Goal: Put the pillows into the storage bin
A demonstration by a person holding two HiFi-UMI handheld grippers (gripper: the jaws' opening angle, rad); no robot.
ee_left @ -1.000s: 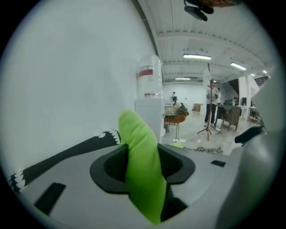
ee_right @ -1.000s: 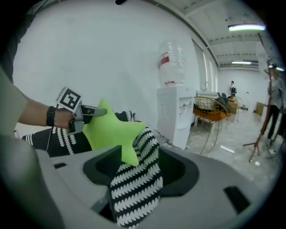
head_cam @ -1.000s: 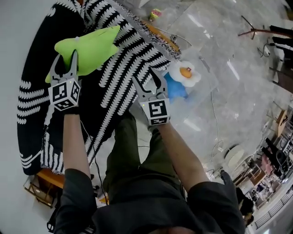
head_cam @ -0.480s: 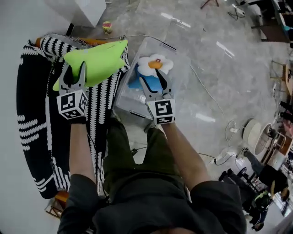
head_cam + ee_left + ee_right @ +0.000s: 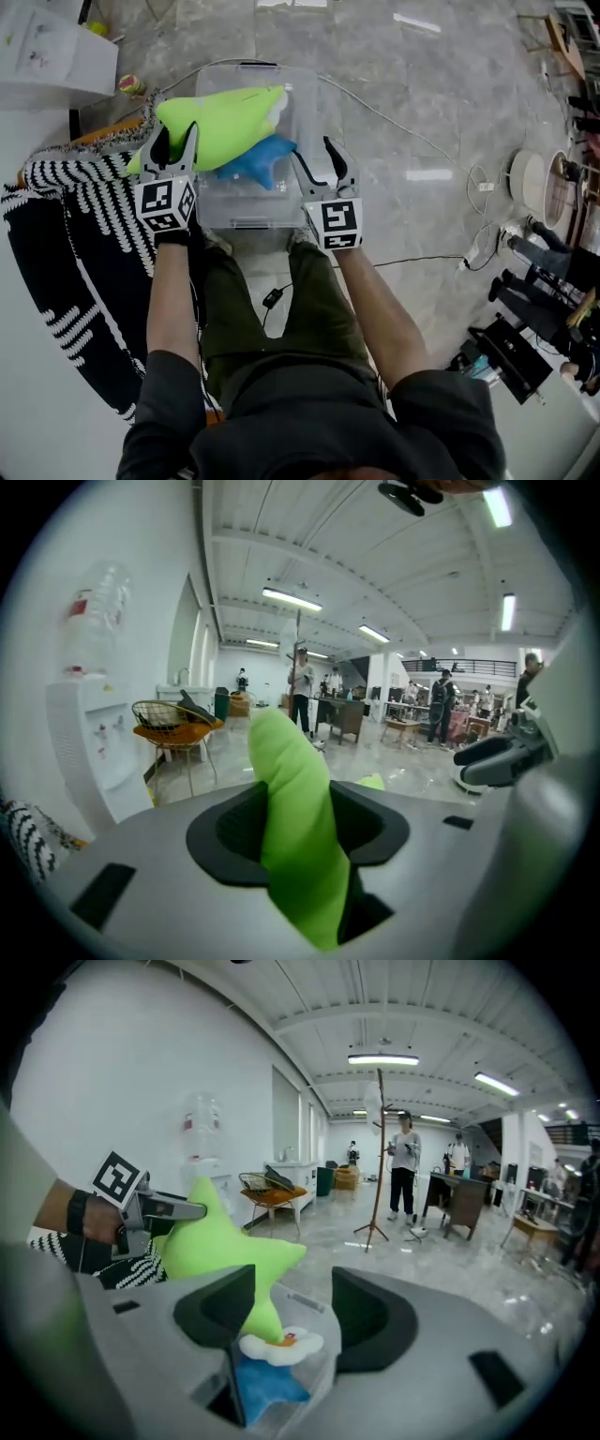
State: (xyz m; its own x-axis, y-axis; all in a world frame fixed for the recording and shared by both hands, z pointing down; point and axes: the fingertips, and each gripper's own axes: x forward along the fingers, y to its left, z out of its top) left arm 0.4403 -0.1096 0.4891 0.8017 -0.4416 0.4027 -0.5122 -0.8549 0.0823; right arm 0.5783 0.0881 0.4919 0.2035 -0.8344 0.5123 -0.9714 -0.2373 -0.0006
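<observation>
**Green star pillow pinched over the bin, right tongs spread and empty**

Nearest the camera, the person's olive trousers (image 5: 281,309) fill the bottom of the head view, with both forearms reaching out over the near edge of the clear storage bin (image 5: 246,214), which stands on the grey floor (image 5: 403,103).

The left gripper (image 5: 175,142) sits at the bin's near left corner. Its jaws are pinched on a fold of the green star pillow (image 5: 220,122); the left gripper view shows the green fabric squeezed between the two black pads. The pillow is held in the air, slanting from that corner across the bin toward its far right corner, above the contents rather than resting among them.

The right gripper (image 5: 317,159) hangs over the bin's near right corner. Its jaws are spread, with nothing between the pads; through the gap, the right gripper view shows only the bin's inside below.

Inside the bin lies a blue pillow (image 5: 253,161), toward the right side. On top of it in the right gripper view is a white pillow (image 5: 281,1342) with an orange centre, and one point of the green star hangs down towards it; whether they touch cannot be told.

To the left of the bin, a black-and-white striped throw (image 5: 84,216) is draped over some furniture. Beyond the bin, a thin cable (image 5: 375,112) runs across the floor from its far right corner, and a white box (image 5: 47,52) stands at the far left.
</observation>
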